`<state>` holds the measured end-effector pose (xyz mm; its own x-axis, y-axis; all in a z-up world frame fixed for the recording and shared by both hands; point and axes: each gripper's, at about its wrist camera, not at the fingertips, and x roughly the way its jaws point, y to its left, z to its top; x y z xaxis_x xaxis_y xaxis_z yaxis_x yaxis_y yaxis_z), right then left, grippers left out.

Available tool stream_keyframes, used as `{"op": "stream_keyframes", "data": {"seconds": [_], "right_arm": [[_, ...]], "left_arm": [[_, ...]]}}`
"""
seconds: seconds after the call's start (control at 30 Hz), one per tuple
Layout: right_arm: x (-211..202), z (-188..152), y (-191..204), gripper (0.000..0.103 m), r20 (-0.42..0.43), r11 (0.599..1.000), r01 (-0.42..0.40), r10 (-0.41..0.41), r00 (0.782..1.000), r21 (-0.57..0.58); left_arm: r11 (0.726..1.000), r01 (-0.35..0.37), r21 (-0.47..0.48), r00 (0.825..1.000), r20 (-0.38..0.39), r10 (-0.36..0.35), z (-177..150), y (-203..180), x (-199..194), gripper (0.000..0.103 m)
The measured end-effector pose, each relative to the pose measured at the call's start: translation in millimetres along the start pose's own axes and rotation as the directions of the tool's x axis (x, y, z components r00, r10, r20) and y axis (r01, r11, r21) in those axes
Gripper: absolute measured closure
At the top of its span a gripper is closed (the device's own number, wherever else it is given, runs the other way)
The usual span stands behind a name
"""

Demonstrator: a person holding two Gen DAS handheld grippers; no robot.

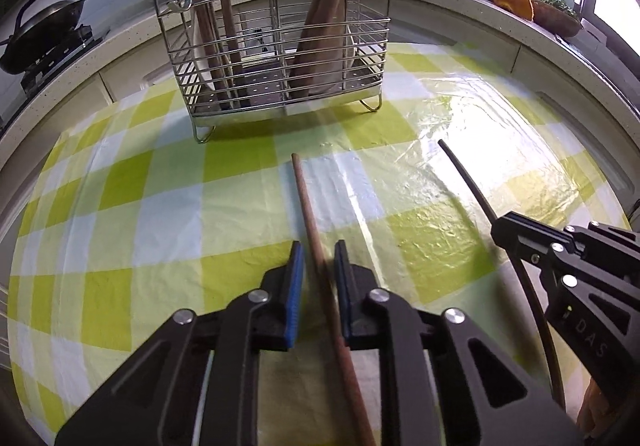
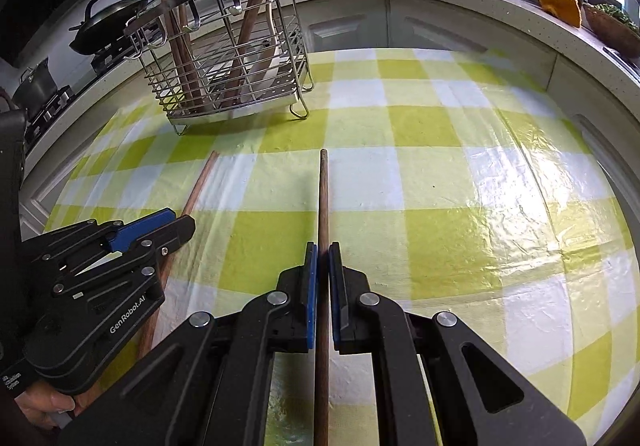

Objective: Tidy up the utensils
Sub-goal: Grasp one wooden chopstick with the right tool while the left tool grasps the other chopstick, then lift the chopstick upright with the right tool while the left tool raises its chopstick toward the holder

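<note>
1. Here the left tongs (image 1: 318,258) grip a brown chopstick (image 1: 310,214) lying on the checked desk (image 1: 160,206)
2. The right tongs (image 2: 323,260) clamp a darker chopstick (image 2: 323,198)
3. The wire rack (image 1: 272,46) stands beyond

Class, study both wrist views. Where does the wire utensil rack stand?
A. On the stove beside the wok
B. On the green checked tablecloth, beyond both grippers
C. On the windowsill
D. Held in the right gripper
B: the wire utensil rack rests its feet on the green checked tablecloth, beyond the left gripper and right gripper.
</note>
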<state>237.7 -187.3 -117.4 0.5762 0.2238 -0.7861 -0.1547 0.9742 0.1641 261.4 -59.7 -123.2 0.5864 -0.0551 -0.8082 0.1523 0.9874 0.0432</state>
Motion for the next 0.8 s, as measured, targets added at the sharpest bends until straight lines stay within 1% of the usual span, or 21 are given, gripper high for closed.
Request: {"op": "stream_keyframes", "data": {"seconds": [0.1, 0.23, 0.43, 0.5, 0.57, 0.7, 0.8], "right_arm": [[4.7, -0.8, 2.4, 0.096, -0.015, 1.0, 0.005, -0.005, 1.0, -0.009], [5.3, 0.1, 7.8, 0.096, -0.025, 0.999, 0.029, -0.03, 0.999, -0.045], [7.1, 0.7, 14.3, 0.096, -0.029, 0.993, 0.061, -0.064, 0.998, -0.098], [7.4, 1.3, 14.7, 0.096, -0.029, 0.993, 0.06, -0.063, 0.998, -0.103], [7.6, 2.8, 10.8, 0.096, -0.03, 0.996, 0.038, -0.041, 0.999, -0.077], [-4.5, 9.9, 6.1, 0.096, 0.012, 0.999, 0.009, -0.009, 1.0, -0.032], [-18.9, 17.9, 8.6, 0.096, 0.056, 1.0, -0.009, 0.011, 0.998, -0.03]], "left_arm": [[1.0, 0.024, 0.017, 1.0, -0.008, -0.024, -1.2, 0.4, -1.5, 0.096], [0.998, 0.061, 0.013, 0.998, -0.015, -0.06, 0.0, 6.1, -1.5, 0.097], [0.997, 0.066, 0.028, 0.998, -0.024, -0.065, -0.6, 9.1, -2.7, 0.097], [0.997, 0.081, 0.015, 0.996, -0.028, -0.081, 0.1, 12.6, -3.1, 0.097], [0.994, 0.112, -0.012, 0.993, -0.028, -0.112, 2.1, 18.0, -4.6, 0.097], [0.994, 0.11, -0.013, 0.993, 0.036, -0.109, 4.5, 24.3, -24.8, 0.097], [0.994, 0.111, -0.014, 0.991, 0.073, -0.109, 8.8, 28.1, -42.5, 0.097]]}}
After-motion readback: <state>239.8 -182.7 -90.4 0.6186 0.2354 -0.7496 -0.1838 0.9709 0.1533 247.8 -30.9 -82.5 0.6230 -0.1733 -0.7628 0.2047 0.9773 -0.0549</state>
